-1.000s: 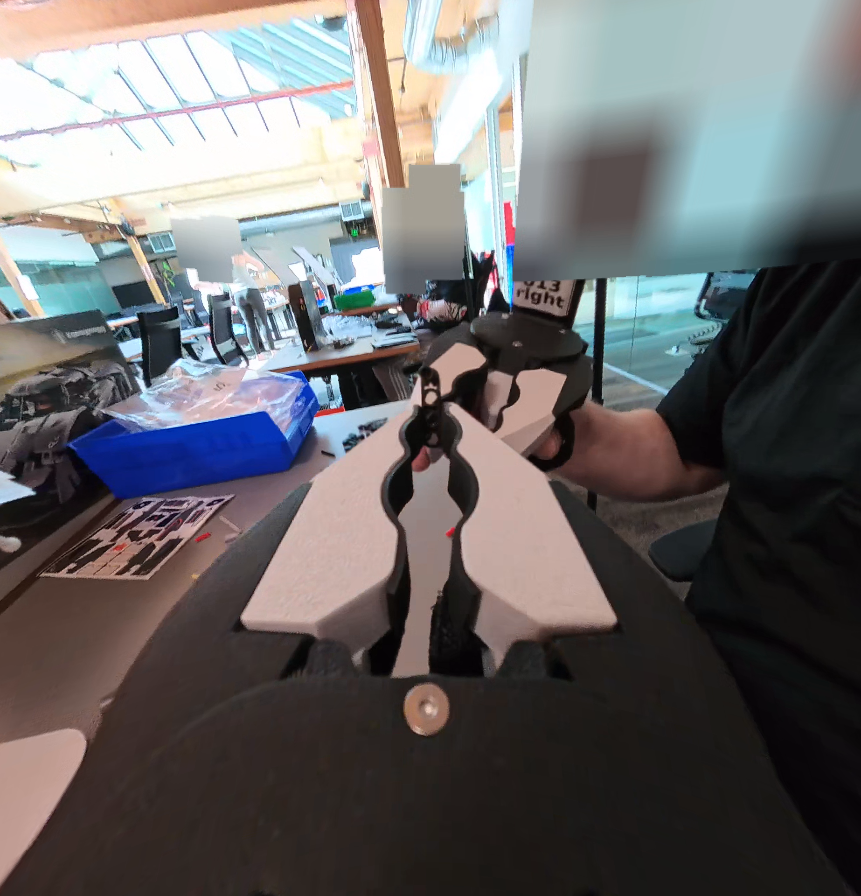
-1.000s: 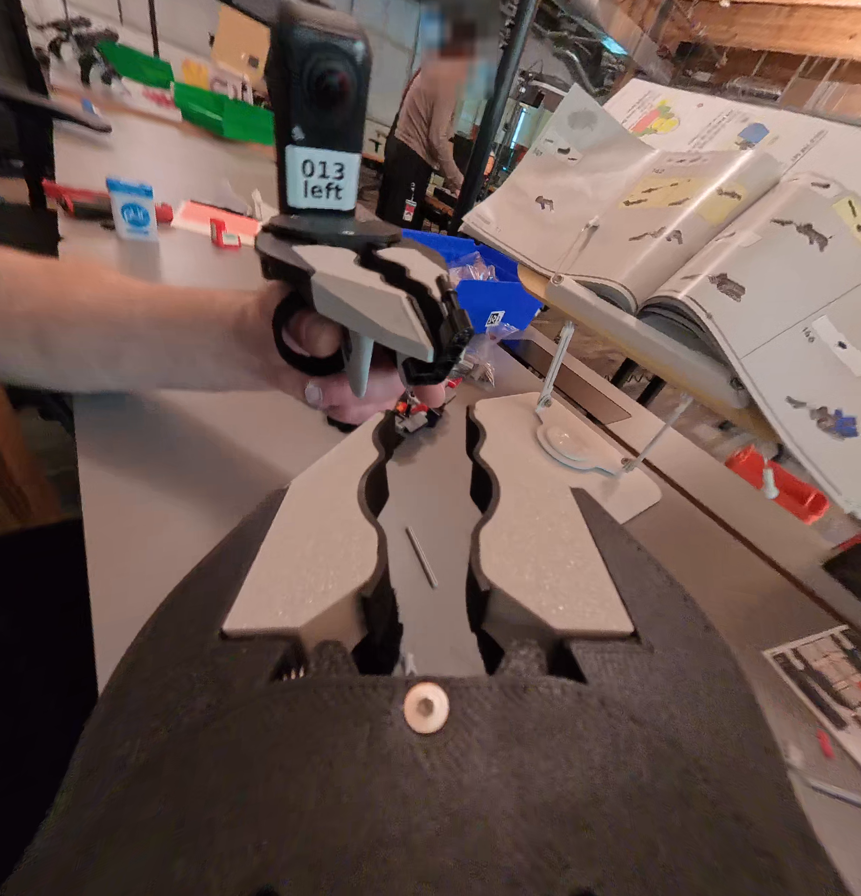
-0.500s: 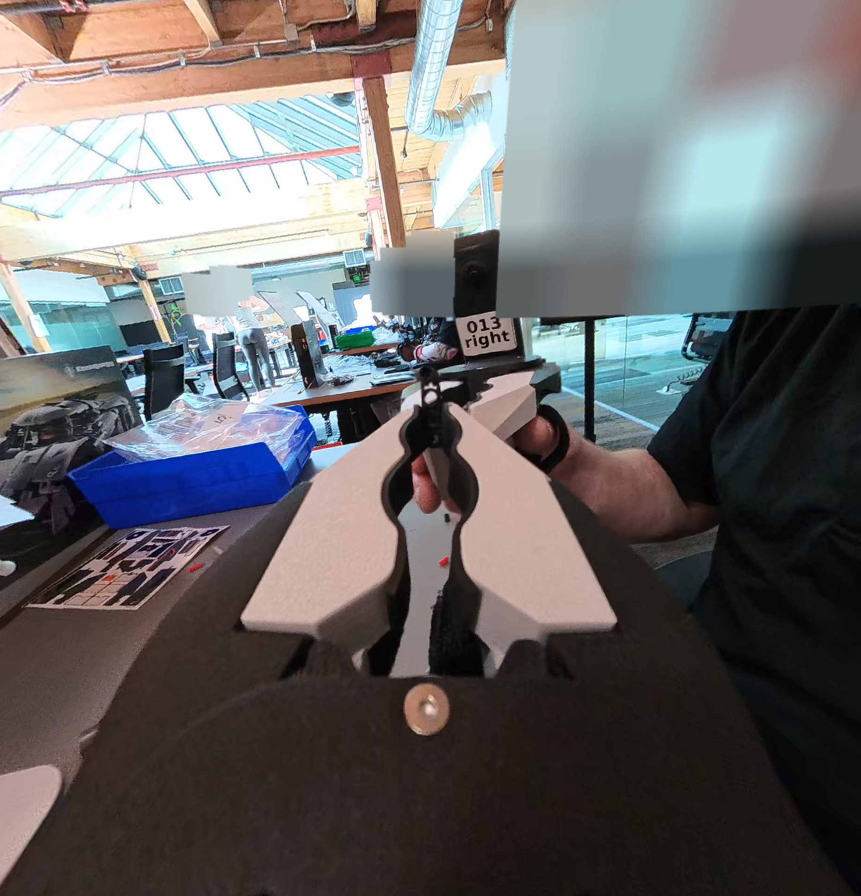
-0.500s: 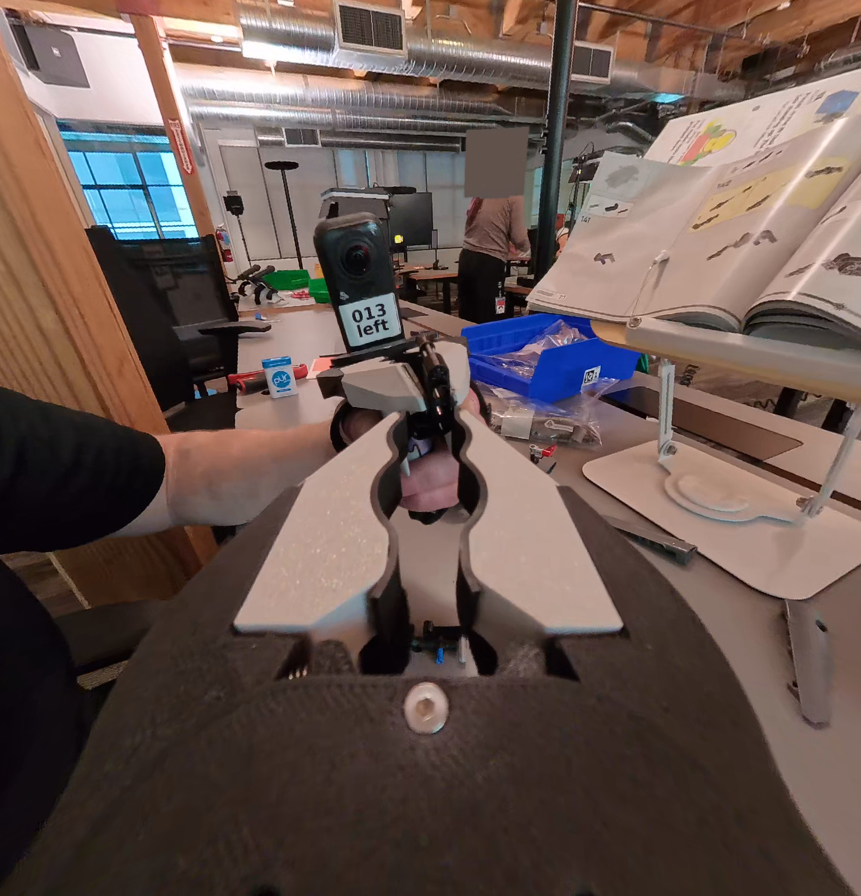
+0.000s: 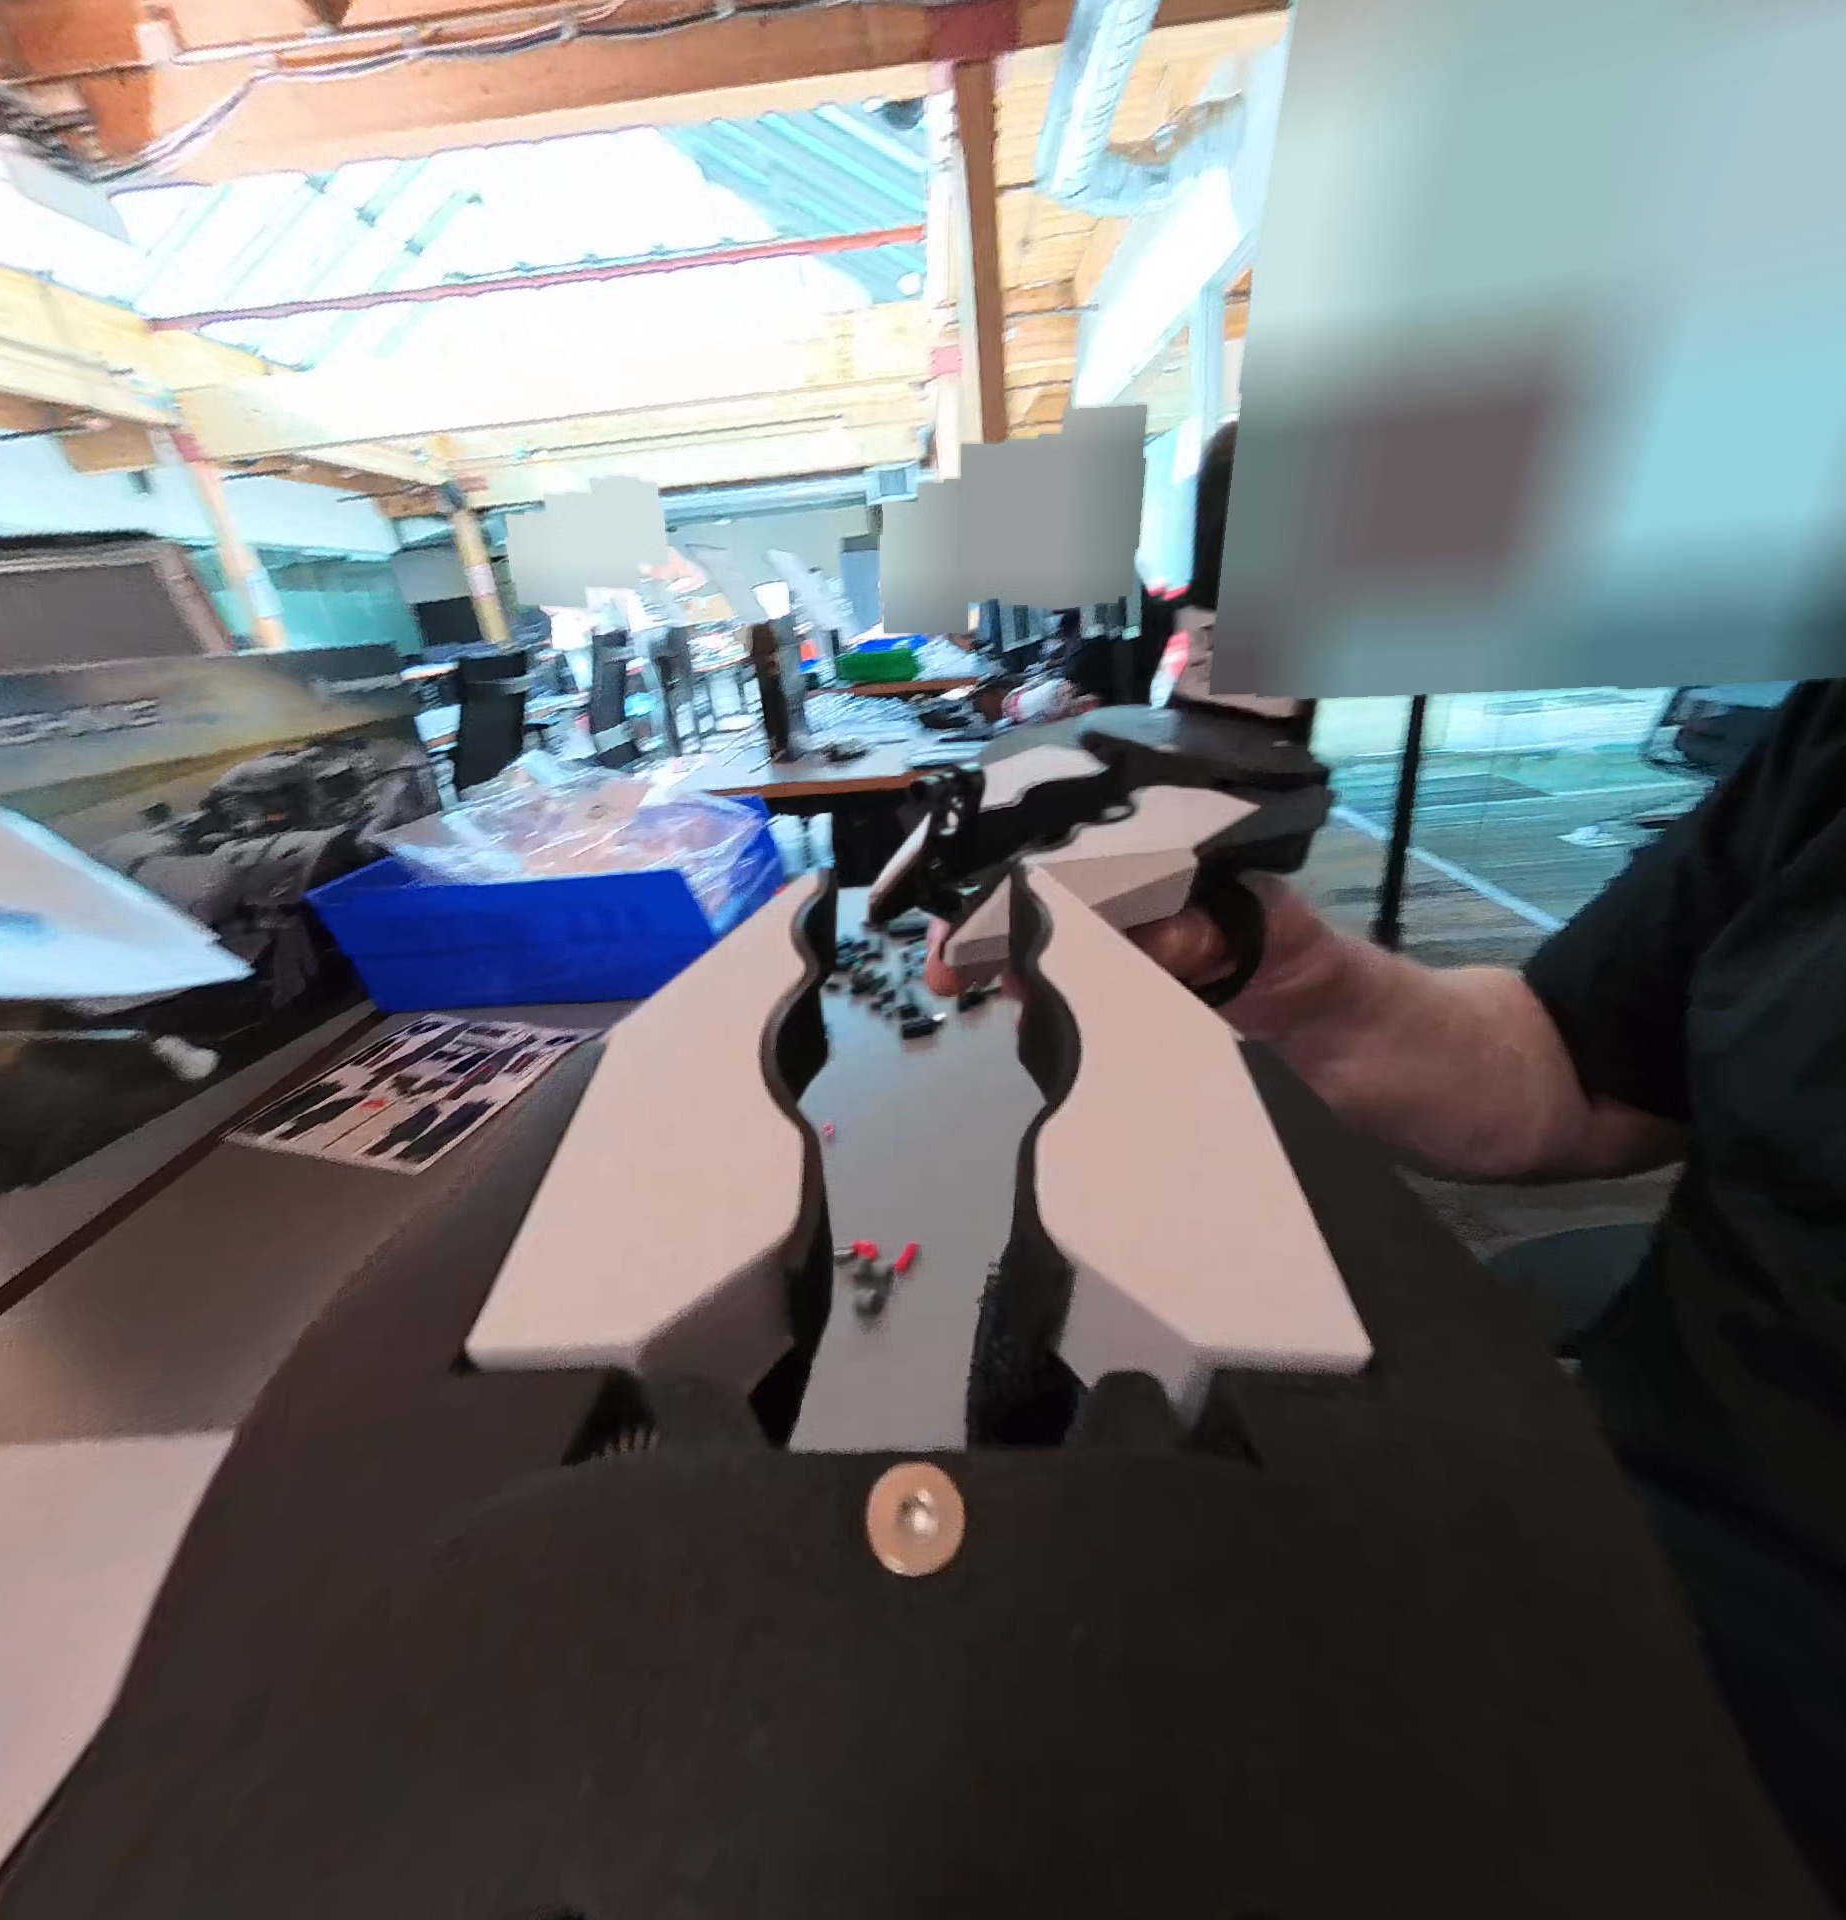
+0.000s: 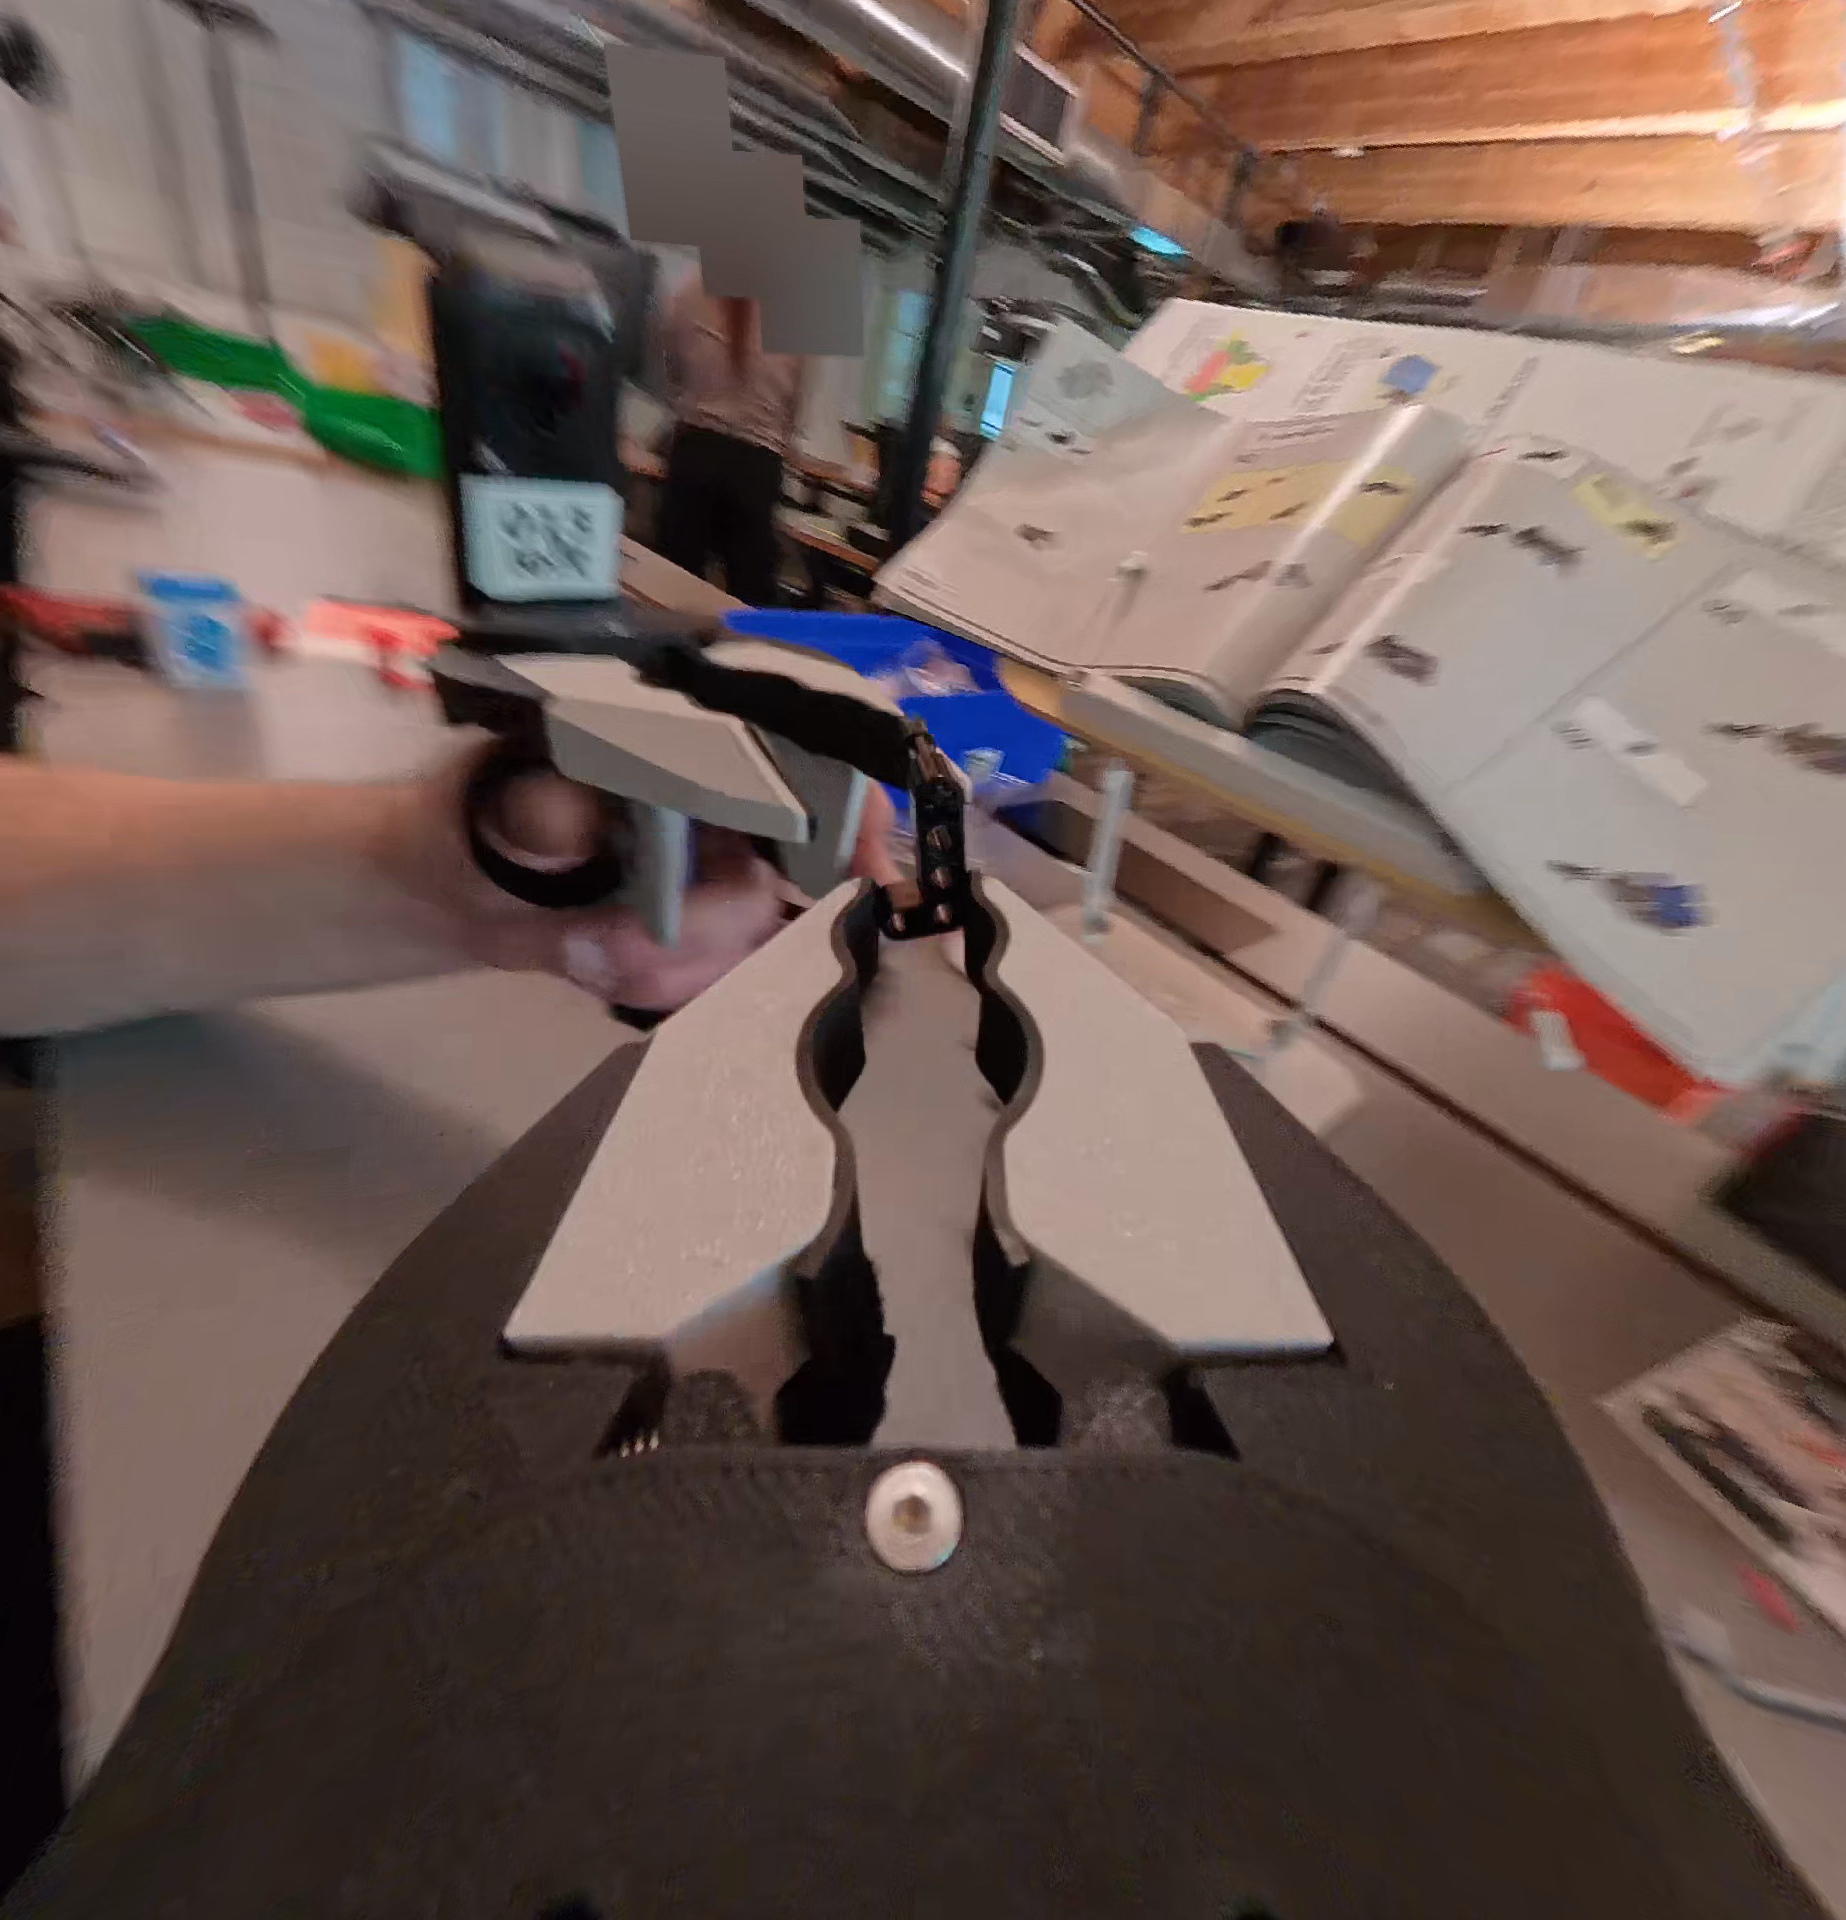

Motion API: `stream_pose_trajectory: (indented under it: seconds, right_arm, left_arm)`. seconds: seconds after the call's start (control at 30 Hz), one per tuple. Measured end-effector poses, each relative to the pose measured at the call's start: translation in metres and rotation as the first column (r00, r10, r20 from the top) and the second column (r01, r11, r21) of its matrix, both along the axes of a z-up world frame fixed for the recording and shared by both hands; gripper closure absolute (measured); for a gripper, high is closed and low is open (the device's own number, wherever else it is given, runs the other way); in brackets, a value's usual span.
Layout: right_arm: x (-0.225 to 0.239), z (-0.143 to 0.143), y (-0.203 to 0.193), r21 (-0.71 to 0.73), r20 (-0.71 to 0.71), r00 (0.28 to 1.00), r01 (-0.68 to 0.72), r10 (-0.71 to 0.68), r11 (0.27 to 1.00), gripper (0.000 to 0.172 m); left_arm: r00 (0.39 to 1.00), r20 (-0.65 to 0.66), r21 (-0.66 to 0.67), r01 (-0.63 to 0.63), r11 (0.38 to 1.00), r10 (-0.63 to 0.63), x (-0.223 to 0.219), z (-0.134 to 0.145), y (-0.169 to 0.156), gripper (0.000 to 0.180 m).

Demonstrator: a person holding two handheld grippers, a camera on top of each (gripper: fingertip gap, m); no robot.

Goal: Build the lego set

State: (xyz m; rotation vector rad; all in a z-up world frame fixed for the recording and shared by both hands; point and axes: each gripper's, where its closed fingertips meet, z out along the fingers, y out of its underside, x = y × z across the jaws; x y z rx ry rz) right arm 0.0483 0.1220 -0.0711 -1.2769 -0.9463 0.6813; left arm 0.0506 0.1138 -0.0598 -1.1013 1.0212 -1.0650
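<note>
Left wrist view: your left gripper (image 5: 921,894) has its fingers spread wide with nothing between them; through the gap you see only the table (image 5: 903,1153), a scatter of small dark parts (image 5: 888,987) and a few red pins (image 5: 883,1257).
Change: half a second ago those same fingers were almost together, pinching the black piece (image 5: 934,831); now they stand apart and the piece is out past their tips, so your left side has let go.
Right gripper: your right gripper (image 6: 921,909) has narrowed from a wider gap a second ago; its fingers now pinch the foot of the black piece, a slim beam with a row of holes that rises upright from the tips.
Where the piece is: in the air above the table, carried by the right gripper alone, just beyond the left fingertips.
Only the left wrist view shows: the open left gap plainly; the blue bin (image 5: 545,925) of clear bags; a printed sheet (image 5: 410,1081) lying flat on the table.
Only the right wrist view shows: the foot of the piece between the right fingers; the open book (image 6: 1418,623) on its stand to the right; the left gripper's tip close by the piece's upper end, too blurred there to tell touching from apart.
</note>
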Motion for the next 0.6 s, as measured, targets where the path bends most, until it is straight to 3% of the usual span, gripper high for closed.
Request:
stream_pose_trajectory:
  seconds: [0.1, 0.23, 0.4, 0.6]
  right_arm:
    - [0.013, -0.001, 0.017, 0.171, 0.115, 0.974, 0.174, -0.195, 0.97, 0.159]
    - [0.017, 0.001, 0.025, 0.327, 0.172, 0.923, 0.276, -0.344, 0.904, 0.159]
    - [0.017, 0.002, 0.028, 0.418, 0.191, 0.879, 0.33, -0.437, 0.847, 0.159]
    - [0.018, 0.002, 0.032, 0.441, 0.191, 0.849, 0.374, -0.492, 0.816, 0.159]
  left_arm:
    - [0.984, -0.051, 0.049, -0.168, 0.985, 0.17, 0.003, -0.001, 0.012, 0.14]
    - [0.945, -0.086, 0.128, -0.305, 0.944, 0.317, 0.017, 0.0, 0.016, 0.134]
    - [0.911, -0.058, 0.154, -0.397, 0.905, 0.409, 0.019, 0.004, 0.026, 0.148]
    - [0.894, -0.028, 0.139, -0.439, 0.888, 0.446, 0.024, 0.005, 0.026, 0.148]
